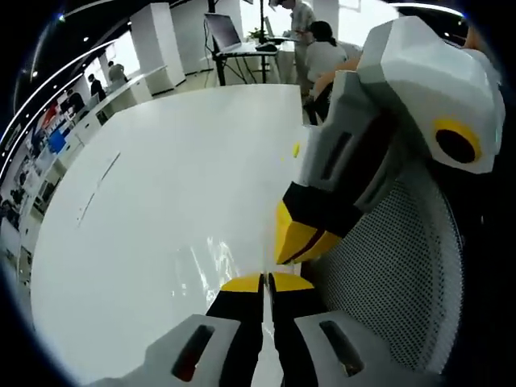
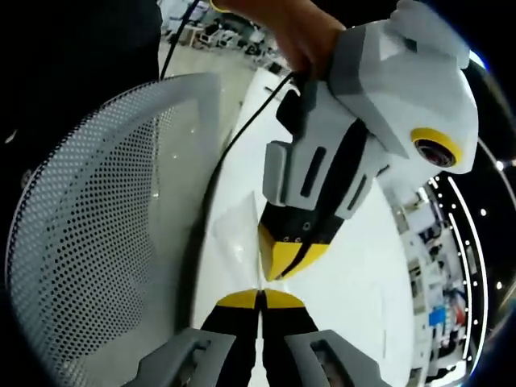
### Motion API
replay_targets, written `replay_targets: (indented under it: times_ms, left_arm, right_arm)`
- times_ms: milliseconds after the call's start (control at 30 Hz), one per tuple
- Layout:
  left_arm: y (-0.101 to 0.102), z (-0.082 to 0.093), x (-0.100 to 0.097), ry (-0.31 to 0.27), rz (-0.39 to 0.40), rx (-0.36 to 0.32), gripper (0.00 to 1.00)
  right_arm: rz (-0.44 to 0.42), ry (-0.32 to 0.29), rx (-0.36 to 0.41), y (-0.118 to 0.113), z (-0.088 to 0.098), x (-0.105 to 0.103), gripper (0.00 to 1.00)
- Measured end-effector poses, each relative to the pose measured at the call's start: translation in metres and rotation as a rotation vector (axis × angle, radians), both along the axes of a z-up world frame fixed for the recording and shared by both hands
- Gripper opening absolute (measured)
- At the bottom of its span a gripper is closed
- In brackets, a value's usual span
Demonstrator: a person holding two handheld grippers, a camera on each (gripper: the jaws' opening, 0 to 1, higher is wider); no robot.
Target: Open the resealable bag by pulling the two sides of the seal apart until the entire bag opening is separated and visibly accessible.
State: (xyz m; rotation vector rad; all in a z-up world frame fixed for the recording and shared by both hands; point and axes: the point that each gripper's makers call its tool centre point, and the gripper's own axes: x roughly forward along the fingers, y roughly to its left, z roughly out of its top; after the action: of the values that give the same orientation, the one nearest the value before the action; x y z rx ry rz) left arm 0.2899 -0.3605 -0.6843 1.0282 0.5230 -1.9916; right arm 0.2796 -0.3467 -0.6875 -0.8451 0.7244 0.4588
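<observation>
The clear resealable bag (image 1: 208, 260) is a faint glinting film over the white table (image 1: 177, 161), reaching up to my left gripper (image 1: 264, 282). That gripper's yellow-tipped jaws are pressed together on the bag's edge. My right gripper (image 1: 302, 242) comes in from the right, just above and touching close, with its jaws also closed on the film. In the right gripper view the bag (image 2: 232, 234) shows as a pale translucent sheet left of the two sets of tips. There my right gripper (image 2: 260, 299) is shut at the bottom, and the left gripper (image 2: 286, 260) hangs shut directly above it.
A white mesh chair back (image 1: 395, 274) stands close on the right, also seen as the chair back (image 2: 97, 226). A small yellow item (image 1: 296, 150) lies on the table. A desk with a laptop (image 1: 230, 36) and people are beyond the far edge. A hand (image 2: 298, 32) and black cable (image 2: 234, 137) hold the left gripper.
</observation>
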Motion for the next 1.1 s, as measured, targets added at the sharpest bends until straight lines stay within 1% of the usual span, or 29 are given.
replay_targets:
  times_ms: [67, 100, 133, 167, 233, 267, 333, 400, 433, 467, 500, 633, 800, 967, 1100]
  left_arm:
    - [0.001, -0.003, 0.002, 0.001, 0.013, 0.015, 0.0]
    - [0.002, -0.003, 0.002, 0.009, 0.024, 0.026, 0.0]
    - [0.002, -0.003, 0.002, 0.03, 0.052, 0.036, 0.0]
    - [0.001, -0.003, 0.002, 0.045, 0.068, 0.035, 0.0]
    - [0.0, -0.002, 0.003, 0.056, 0.089, 0.03, 0.0]
    - [-0.001, -0.001, 0.005, 0.048, 0.093, 0.021, 0.0]
    - [-0.005, 0.001, 0.01, 0.022, 0.106, -0.017, 0.0]
    - [-0.008, 0.004, 0.013, 0.018, 0.12, -0.036, 0.0]
    - [-0.012, 0.008, 0.016, 0.018, 0.137, -0.064, 0.0]
    - [-0.013, 0.009, 0.017, 0.017, 0.141, -0.071, 0.0]
    - [-0.018, 0.015, 0.02, 0.006, 0.156, -0.11, 0.0]
    - [-0.029, 0.027, 0.029, -0.041, 0.178, -0.183, 0.0]
    - [-0.043, 0.048, 0.04, -0.107, 0.198, -0.287, 0.0]
    - [-0.053, 0.064, 0.047, -0.129, 0.224, -0.361, 0.0]
    - [-0.06, 0.075, 0.053, -0.158, 0.238, -0.419, 0.0]
  right_arm:
    - [-0.001, -0.003, 0.003, 0.0, 0.001, 0.0, 0.0]
    - [-0.001, -0.003, 0.006, 0.001, 0.002, 0.0, 0.0]
    - [-0.001, -0.002, 0.008, 0.002, 0.001, -0.001, 0.0]
    - [0.0, 0.0, 0.007, 0.002, 0.001, -0.001, 0.0]
    - [0.002, 0.004, 0.006, 0.003, 0.0, -0.002, 0.0]
    - [0.003, 0.004, 0.007, 0.003, 0.001, -0.001, 0.0]
    - [0.001, 0.002, 0.01, 0.003, 0.001, -0.001, 0.0]
    - [-0.003, 0.0, 0.012, 0.002, 0.001, 0.0, 0.0]
    - [-0.005, -0.001, 0.013, 0.002, 0.002, 0.0, 0.0]
    - [-0.006, -0.001, 0.014, 0.001, 0.002, 0.0, 0.0]
    - [-0.011, -0.004, 0.019, 0.0, 0.002, 0.0, 0.0]
    - [-0.019, -0.008, 0.022, -0.001, 0.002, 0.002, 0.0]
    - [-0.038, -0.019, 0.026, -0.006, 0.005, 0.004, 0.0]
    - [-0.057, -0.032, 0.032, -0.01, 0.006, 0.006, 0.0]
    - [-0.077, -0.045, 0.043, -0.014, 0.009, 0.009, 0.0]
